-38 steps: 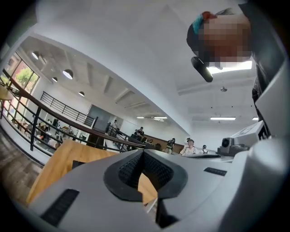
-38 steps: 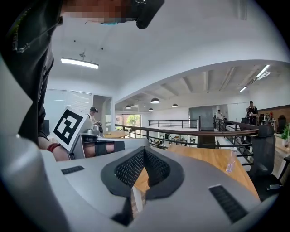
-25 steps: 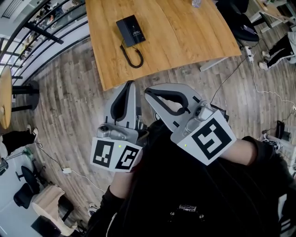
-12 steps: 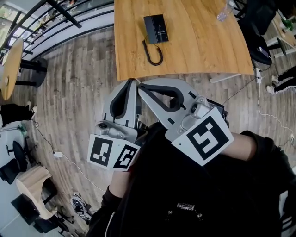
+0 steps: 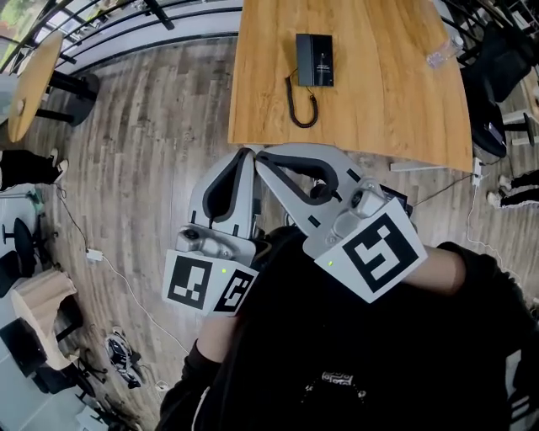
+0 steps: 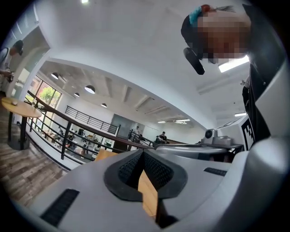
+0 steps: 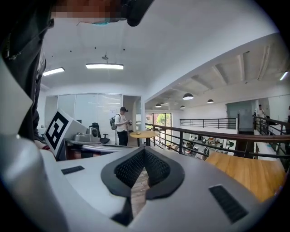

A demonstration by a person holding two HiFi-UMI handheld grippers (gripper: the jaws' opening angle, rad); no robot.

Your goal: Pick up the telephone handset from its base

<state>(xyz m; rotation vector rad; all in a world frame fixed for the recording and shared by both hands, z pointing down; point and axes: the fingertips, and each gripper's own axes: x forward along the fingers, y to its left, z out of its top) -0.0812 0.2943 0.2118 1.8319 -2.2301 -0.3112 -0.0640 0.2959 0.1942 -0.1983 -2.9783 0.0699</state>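
Note:
A black telephone lies on the wooden table at the top of the head view, and its handset is hard to tell apart from the base at this distance. Its coiled black cord loops toward the table's near edge. My left gripper and right gripper are held side by side close to my body, tips just short of that edge and well apart from the phone. Both are shut with nothing between the pads, as the left gripper and right gripper show in their own views.
A clear plastic bottle lies on the table's right part. Dark chairs stand at the right. A round wooden table and a black railing are at the upper left. A cable trails over the wood floor. A person with a backpack stands far off.
In the head view the table and phone have slid from the upper left to the upper middle. Both grippers now sit closer to the table's near edge, still shut.

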